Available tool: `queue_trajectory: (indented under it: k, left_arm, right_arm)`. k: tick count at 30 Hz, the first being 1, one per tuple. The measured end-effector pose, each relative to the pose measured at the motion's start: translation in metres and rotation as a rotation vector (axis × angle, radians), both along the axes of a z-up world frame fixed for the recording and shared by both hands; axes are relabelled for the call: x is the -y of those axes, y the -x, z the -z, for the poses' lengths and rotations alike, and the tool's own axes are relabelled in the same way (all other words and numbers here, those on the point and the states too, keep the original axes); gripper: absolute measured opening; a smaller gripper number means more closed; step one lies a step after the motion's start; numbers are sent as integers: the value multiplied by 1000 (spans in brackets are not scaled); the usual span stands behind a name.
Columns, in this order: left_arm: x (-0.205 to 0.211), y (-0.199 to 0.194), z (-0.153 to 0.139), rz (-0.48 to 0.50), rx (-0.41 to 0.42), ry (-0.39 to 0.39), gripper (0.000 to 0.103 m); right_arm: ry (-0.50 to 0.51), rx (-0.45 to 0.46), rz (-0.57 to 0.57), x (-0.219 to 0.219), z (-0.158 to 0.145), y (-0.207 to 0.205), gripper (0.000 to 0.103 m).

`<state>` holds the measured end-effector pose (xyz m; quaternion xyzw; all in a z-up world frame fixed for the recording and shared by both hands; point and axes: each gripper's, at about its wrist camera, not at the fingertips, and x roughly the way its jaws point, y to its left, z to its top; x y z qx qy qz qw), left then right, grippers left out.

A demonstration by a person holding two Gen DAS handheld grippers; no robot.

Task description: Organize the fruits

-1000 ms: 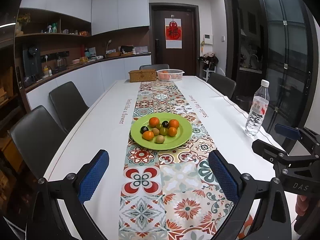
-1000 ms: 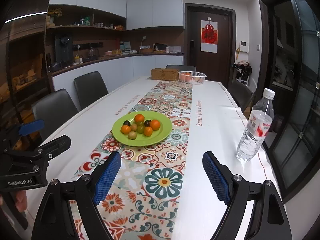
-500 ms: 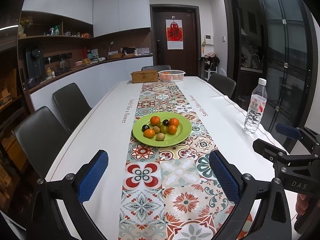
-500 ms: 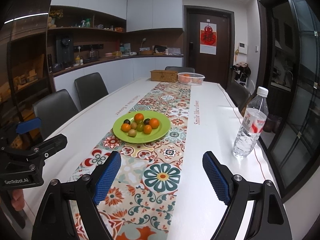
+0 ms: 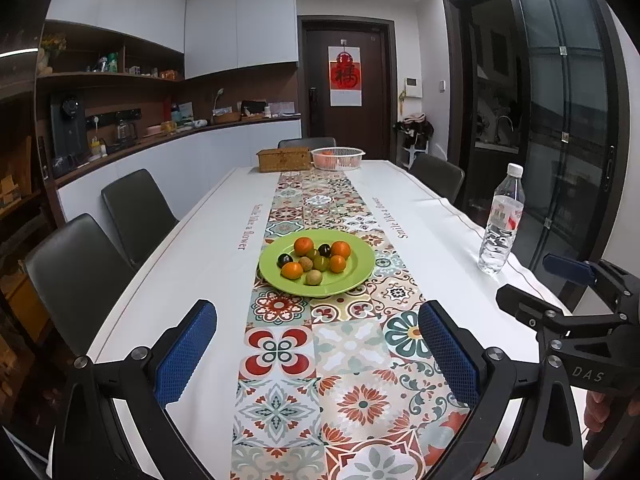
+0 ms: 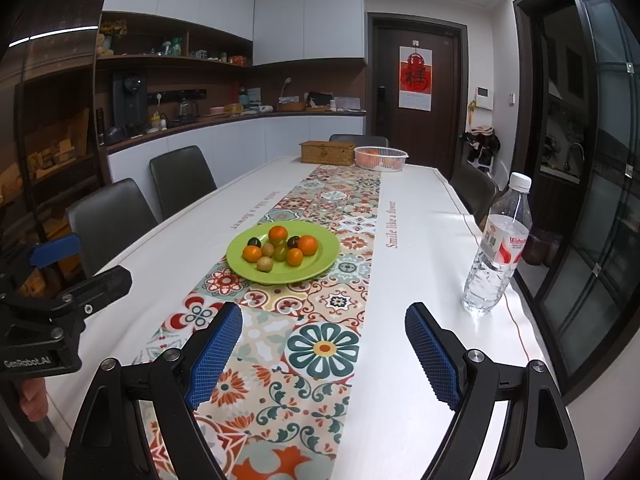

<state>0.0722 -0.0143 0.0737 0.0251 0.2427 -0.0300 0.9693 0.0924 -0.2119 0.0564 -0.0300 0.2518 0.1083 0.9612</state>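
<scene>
A green plate (image 5: 356, 276) (image 6: 320, 264) sits mid-table on the patterned runner. It holds several small fruits: orange ones (image 5: 303, 245) (image 6: 307, 245), dark ones (image 5: 285, 259) and greenish-brown ones (image 5: 313, 277). A white basket (image 5: 338, 158) (image 6: 381, 158) with orange fruit stands at the far end. My left gripper (image 5: 318, 354) is open and empty, hovering over the near end of the table, well short of the plate. My right gripper (image 6: 324, 354) is open and empty too, beside it on the right. Each gripper shows at the edge of the other's view.
A clear water bottle (image 5: 502, 220) (image 6: 500, 246) stands near the table's right edge. A woven box (image 5: 284, 159) sits beside the basket. Dark chairs (image 5: 136, 212) line the left side and others the right and far end. Glass doors are at the right.
Both views have drawn back and risen a little, so the plate looks slightly farther off. Both grippers stay open and empty.
</scene>
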Motion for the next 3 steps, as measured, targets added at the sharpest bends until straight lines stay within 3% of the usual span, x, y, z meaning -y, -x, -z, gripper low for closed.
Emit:
queue_trajectory:
  k: [3]
  left_arm:
    - [0, 1, 0, -3, 1, -1, 103]
  right_arm:
    - [-4, -1, 0, 0, 0, 0, 84]
